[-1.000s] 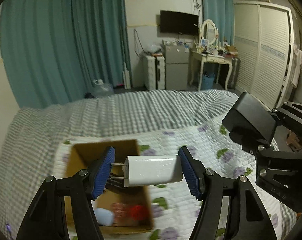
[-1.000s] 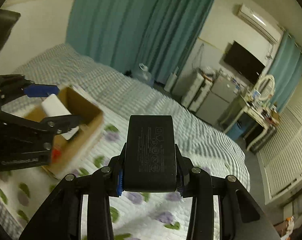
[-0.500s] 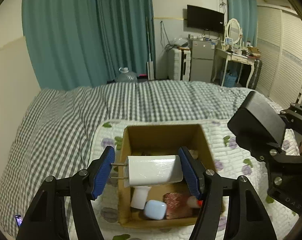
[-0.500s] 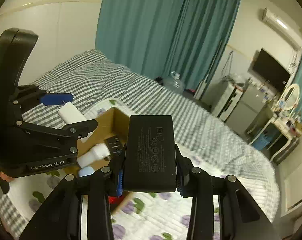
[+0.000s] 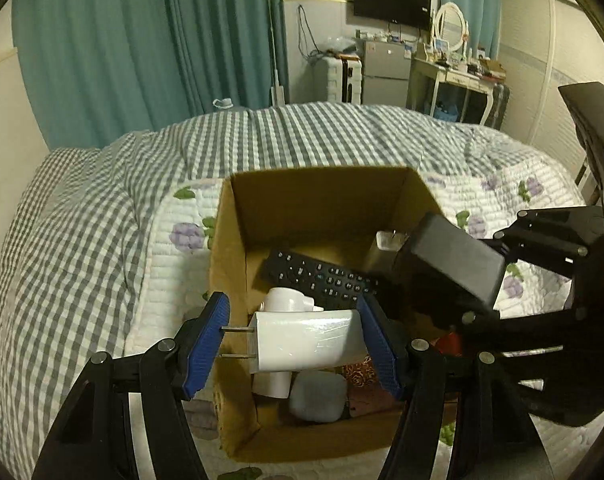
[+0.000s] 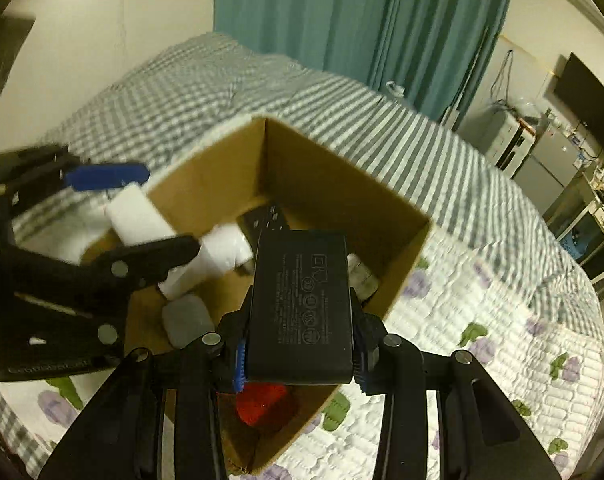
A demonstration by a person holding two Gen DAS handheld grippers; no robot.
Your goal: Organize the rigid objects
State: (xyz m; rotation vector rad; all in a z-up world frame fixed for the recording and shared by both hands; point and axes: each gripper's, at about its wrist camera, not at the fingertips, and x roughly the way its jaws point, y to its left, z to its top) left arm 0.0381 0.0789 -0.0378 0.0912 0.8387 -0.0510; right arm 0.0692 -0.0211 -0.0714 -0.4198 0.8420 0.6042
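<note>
Left wrist view: left tongs (image 5: 294, 346) clamp white charger (image 5: 306, 346), long axis crosswise, prongs toward 9 o'clock, above box (image 5: 230, 280); right tongs (image 6: 300, 354) grip black adapter (image 6: 300, 304), over box's 3 o'clock side; both ready to drop, judged.

A white charger (image 5: 306, 340), prongs pointing left, and a black adapter (image 6: 300, 308) are held above the open box (image 5: 322, 200), where a remote (image 5: 318, 278) lies.

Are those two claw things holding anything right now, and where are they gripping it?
Yes. The left gripper clamps a white charger end to end, prong tips against one pad. The right gripper squeezes a black power adapter by its two long sides.
</note>
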